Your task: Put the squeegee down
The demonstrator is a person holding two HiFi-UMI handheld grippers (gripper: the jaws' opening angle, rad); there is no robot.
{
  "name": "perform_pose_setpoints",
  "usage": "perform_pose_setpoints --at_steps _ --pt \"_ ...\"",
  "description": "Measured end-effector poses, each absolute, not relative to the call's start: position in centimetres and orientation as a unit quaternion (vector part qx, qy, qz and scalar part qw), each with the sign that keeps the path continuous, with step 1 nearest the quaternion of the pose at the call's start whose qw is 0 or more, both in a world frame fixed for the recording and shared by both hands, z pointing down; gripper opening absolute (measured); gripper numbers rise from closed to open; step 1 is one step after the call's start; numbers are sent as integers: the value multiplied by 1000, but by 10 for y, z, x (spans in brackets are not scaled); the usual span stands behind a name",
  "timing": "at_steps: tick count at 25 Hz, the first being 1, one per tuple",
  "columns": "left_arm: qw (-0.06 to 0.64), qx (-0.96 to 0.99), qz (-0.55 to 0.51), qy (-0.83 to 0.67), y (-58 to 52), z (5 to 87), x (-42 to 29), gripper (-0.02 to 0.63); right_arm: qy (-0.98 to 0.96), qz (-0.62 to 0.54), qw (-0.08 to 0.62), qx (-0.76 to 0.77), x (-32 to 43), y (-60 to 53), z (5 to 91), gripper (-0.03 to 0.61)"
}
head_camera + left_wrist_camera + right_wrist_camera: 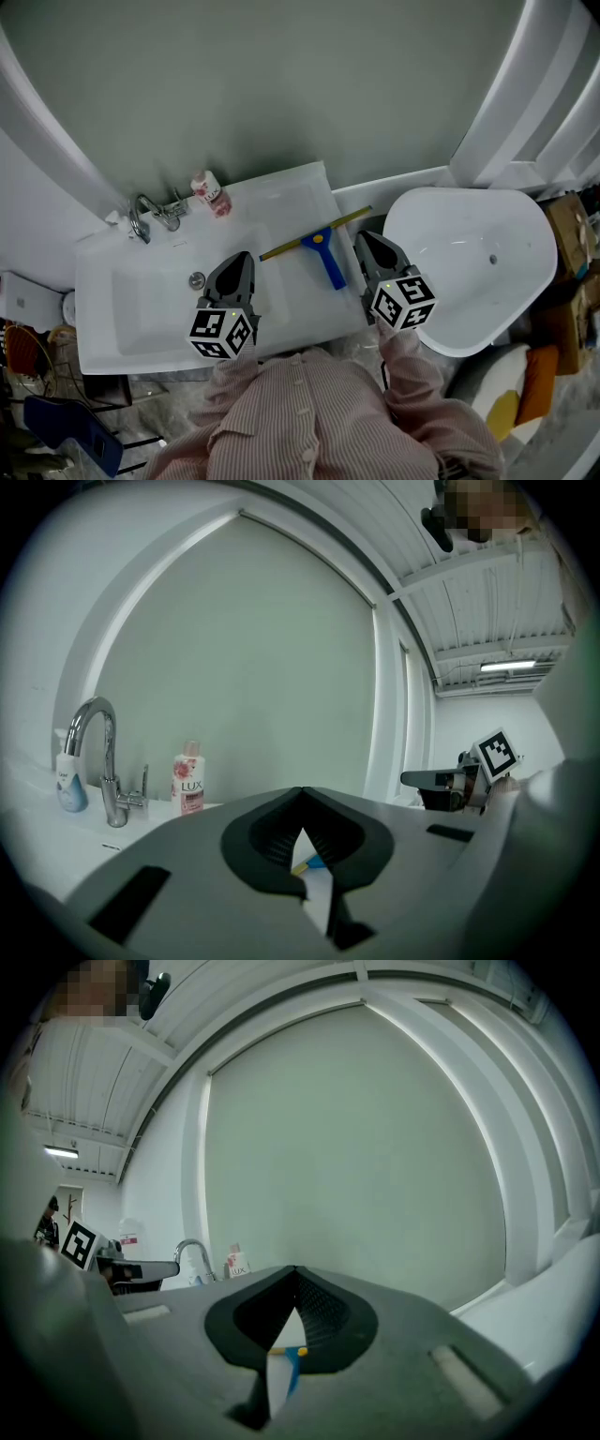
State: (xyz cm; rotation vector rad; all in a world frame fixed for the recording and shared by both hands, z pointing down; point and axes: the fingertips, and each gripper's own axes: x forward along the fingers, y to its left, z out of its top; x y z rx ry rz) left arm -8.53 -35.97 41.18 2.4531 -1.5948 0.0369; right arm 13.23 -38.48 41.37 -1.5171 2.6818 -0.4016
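Note:
The squeegee, with a blue handle and a long yellow blade, lies flat on the white sink counter, right of the basin. No gripper touches it. My left gripper hovers over the basin to the squeegee's left, jaws shut and empty. My right gripper sits just right of the handle at the counter's right edge, shut with nothing in it. A bit of the squeegee shows low between the jaws of the left gripper. The right gripper view likewise shows the squeegee.
A chrome faucet and a pink soap bottle stand at the counter's back left. A white bathtub lies right of the counter. A grey-green blind fills the wall behind. Cluttered items sit on the floor at far left and right.

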Motion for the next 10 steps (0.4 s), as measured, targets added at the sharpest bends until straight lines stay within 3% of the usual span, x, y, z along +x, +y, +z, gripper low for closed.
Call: perform_pose_setpoints --at_steps 10 --pt "115 830 15 -546 -359 419 -87 2 860 -128 7 -495 136 -385 420 5"
